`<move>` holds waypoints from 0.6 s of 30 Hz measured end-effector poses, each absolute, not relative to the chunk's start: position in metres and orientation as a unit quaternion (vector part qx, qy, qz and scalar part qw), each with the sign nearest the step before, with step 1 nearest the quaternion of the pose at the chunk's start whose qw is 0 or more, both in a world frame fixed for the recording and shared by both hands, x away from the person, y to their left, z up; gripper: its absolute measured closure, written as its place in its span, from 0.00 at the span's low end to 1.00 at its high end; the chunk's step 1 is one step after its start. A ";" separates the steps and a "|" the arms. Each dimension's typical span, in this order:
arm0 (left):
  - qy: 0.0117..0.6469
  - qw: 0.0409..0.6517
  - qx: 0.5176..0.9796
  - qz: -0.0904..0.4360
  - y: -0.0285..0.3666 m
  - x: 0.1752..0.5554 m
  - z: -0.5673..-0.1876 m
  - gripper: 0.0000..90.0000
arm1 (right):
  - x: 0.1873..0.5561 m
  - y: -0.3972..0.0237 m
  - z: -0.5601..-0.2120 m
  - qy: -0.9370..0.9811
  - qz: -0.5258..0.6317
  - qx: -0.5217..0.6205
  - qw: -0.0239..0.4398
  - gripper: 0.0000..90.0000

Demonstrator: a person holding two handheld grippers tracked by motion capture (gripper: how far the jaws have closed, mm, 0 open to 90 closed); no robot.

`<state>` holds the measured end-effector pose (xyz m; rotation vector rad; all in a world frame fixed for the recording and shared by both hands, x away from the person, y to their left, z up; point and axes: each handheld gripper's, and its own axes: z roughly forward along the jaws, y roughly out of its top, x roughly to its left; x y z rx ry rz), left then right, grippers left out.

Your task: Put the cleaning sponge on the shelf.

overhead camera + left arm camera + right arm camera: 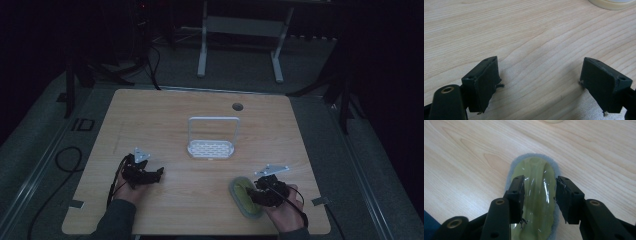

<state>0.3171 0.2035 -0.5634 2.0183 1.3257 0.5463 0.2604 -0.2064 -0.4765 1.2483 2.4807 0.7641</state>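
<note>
Near the tabletop's (150, 110) front right corner, your right gripper (540, 195), half-spread, straddles the scrubbing brush's (536, 182) green handle; centre before squeezing.

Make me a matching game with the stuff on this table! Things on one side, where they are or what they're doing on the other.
Things:
1. left gripper
2. right gripper
3. white rack
4. round hole

States:
A. near the table's far edge
B. jaws wide over bare wood
C. stands mid-table
D. jaws on either side of the green scrubber

Pairs: 1-B, 2-D, 3-C, 4-A
</note>
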 end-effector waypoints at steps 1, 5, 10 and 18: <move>0.506 0.327 0.770 0.209 0.203 0.317 -0.563 0.17 | 0.261 -0.205 -0.477 0.855 0.260 0.430 0.128 0.65; 0.506 0.327 0.770 0.209 0.203 0.317 -0.563 0.17 | 0.262 -0.202 -0.477 0.860 0.250 0.428 0.122 0.66; 0.506 0.327 0.771 0.208 0.203 0.317 -0.563 0.17 | 0.264 -0.198 -0.478 0.866 0.236 0.425 0.114 0.65; 0.506 0.327 0.771 0.208 0.203 0.317 -0.563 0.17 | 0.269 -0.193 -0.478 0.871 0.219 0.427 0.101 0.65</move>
